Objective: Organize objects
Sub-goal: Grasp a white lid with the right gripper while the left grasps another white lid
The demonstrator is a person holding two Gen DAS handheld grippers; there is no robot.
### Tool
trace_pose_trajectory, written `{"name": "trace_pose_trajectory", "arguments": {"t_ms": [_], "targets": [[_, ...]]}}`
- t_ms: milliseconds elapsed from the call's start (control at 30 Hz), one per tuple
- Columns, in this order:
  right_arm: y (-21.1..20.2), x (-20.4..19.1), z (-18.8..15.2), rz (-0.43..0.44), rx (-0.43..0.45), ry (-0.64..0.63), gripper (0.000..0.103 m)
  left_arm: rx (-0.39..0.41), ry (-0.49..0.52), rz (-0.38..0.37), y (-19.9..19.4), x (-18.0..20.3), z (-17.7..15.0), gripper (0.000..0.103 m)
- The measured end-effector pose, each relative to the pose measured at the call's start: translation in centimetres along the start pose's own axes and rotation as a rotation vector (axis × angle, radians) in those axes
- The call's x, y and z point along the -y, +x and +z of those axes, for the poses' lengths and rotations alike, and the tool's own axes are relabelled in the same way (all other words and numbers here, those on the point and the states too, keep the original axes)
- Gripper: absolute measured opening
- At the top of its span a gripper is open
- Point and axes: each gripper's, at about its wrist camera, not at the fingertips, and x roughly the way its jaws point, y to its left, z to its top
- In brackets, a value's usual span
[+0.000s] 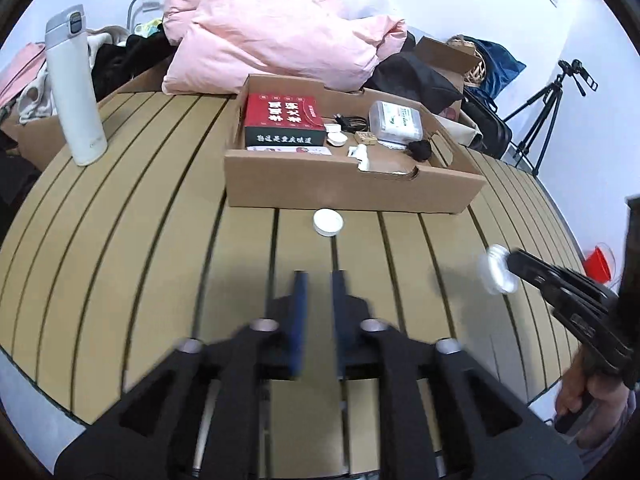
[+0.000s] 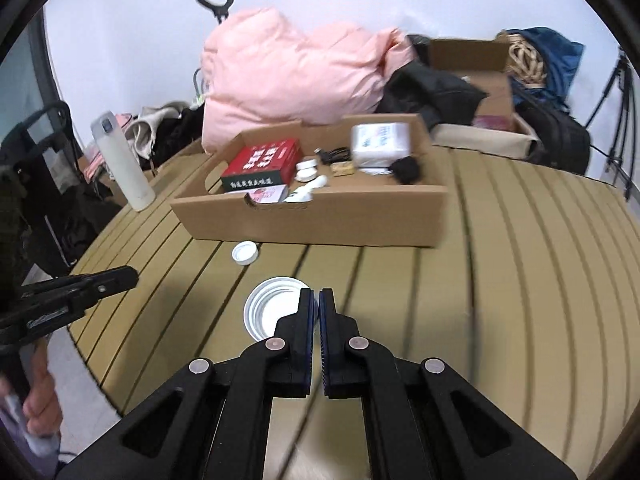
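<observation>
My right gripper (image 2: pixel 318 294) is shut on the rim of a large white lid (image 2: pixel 269 312) and holds it above the slatted table; the left wrist view shows that lid (image 1: pixel 498 268) at the right gripper's tip. A smaller white cap (image 1: pixel 328 221) lies on the table just in front of the cardboard tray (image 1: pixel 352 192); it also shows in the right wrist view (image 2: pixel 245 253). My left gripper (image 1: pixel 320 276) is open by a narrow gap and empty, short of the cap. The tray (image 2: pixel 312 220) holds a red box (image 1: pixel 282 120), a clear plastic container (image 1: pixel 396 120) and small items.
A tall white flask (image 1: pixel 74 88) stands at the table's left. A pink duvet (image 1: pixel 276 28), dark bags and a cardboard box (image 2: pixel 472 64) are piled behind the tray. A tripod (image 1: pixel 548 112) stands at the far right, a red object (image 1: pixel 596 264) below the table edge.
</observation>
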Motion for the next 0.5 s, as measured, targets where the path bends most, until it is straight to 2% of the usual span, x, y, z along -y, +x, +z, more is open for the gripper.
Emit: {"name": "trace_pose_trajectory", "arguments": {"t_ms": [33,67,133,200,300,367,400,500], "targets": [[-0.7,0.5,-0.2,-0.001,0.004,0.012,0.003,0.010,0.003,-0.011,0.5,0.4,-0.1,0.066],[-1.3,1.1,-0.4,0.001,0.004,0.030,0.003,0.020,0.027,-0.012,1.4,1.1,0.1,0.074],[-1.5,1.8,-0.6,0.007,0.001,0.054,0.003,0.008,0.075,0.039,3.6,2.1,0.5,0.073],[-1.5,2.3,-0.6,0.017,0.000,0.067,0.003,-0.022,0.066,0.080,6.2,2.2,1.6,0.069],[-0.8,2.7,-0.4,0.028,-0.001,0.064,0.003,-0.030,-0.007,0.066,9.6,1.4,3.2,0.068],[0.1,2.9,-0.5,0.044,-0.009,0.072,0.003,-0.056,-0.039,0.066,11.9,0.9,3.9,0.061],[0.7,3.0,-0.5,0.052,-0.015,0.075,0.003,-0.067,-0.040,0.063,12.4,0.9,3.8,0.049],[2.2,3.2,-0.7,0.079,-0.035,0.090,0.003,-0.056,0.033,0.077,12.6,2.1,3.2,0.048]]}}
